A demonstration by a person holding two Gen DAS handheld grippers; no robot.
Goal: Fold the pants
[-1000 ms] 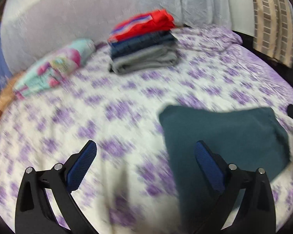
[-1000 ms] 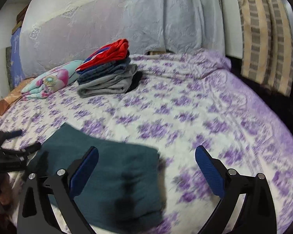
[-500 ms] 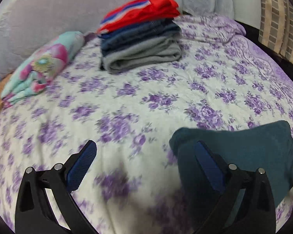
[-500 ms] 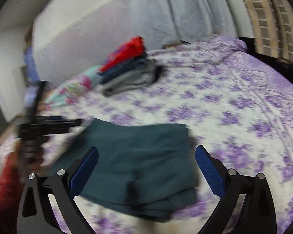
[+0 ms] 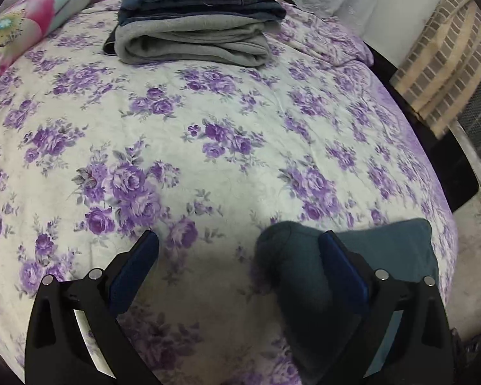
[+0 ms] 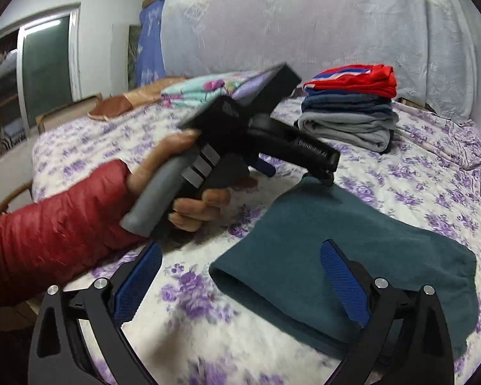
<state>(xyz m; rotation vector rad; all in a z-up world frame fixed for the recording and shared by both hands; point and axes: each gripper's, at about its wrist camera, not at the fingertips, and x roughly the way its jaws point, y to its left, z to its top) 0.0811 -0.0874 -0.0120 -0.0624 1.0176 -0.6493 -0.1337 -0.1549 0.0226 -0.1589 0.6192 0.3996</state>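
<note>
Folding looks finished, I judge; next comes carrying the bundle to the stack.

Left wrist view: the left gripper point(image 5: 239, 268) stands wide open and empty; the folded dark teal fleece pants point(image 5: 391, 250) lie at its right finger on the purple-flowered quilted bedspread point(image 5: 208, 112).

Right wrist view: the right gripper point(image 6: 240, 277) is wide open, holding nothing, over the soft, thick pants point(image 6: 352, 240). The tall stack of folded clothes point(image 6: 349, 109) waits behind.

In the left wrist view the folded teal pants point(image 5: 391, 250) are partly covered by the left gripper point(image 5: 239, 256)'s right finger, and their near end runs under its frame. The top of the stack of folded clothes point(image 5: 195, 22) is cut off there. In the right wrist view the red sleeve point(image 6: 45, 234) leaves the left edge, and the left gripper's fingertips over the pants' far corner are blurred.
</note>
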